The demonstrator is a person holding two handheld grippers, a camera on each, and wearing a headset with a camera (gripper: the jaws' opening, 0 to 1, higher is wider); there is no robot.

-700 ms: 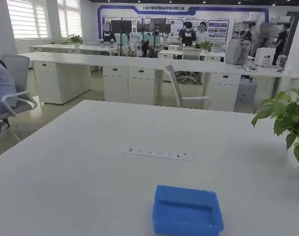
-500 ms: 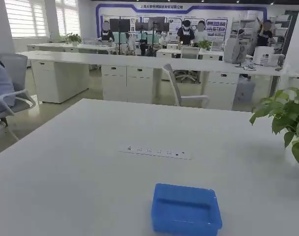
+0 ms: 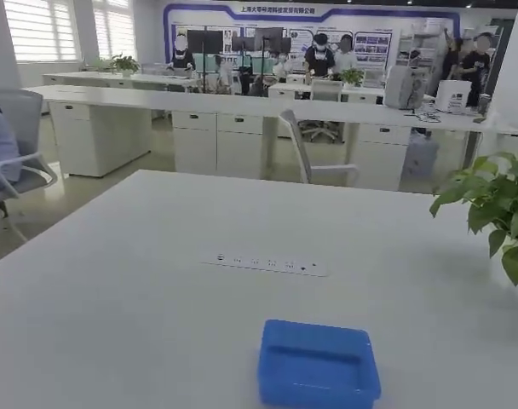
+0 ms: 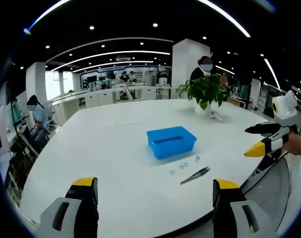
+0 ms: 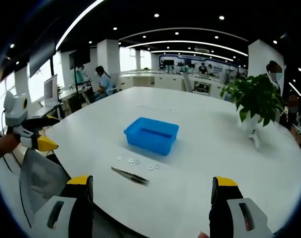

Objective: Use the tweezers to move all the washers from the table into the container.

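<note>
Tongs both empty: left tongs point(image 4: 154, 184) and right tongs point(image 5: 150, 181) gaped wide, short of the surface point(image 4: 106, 163) edge. Tweezers point(image 5: 130, 175) lay flat nearest that edge, untouched. Washers point(image 5: 136, 162) sat in a loose row just beyond, then the blue container point(image 5: 151, 135). Step in hand, as judged: pick up tweezers. Best to close across their mid-length, leaving the tips free and aimed at the washers.

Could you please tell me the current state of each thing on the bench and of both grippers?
Blue container: upright, looks empty.
Washers: loose on the table, outside the container.
Tweezers: lying flat, unheld.
Left gripper: open, empty.
Right gripper: open, empty.
</note>
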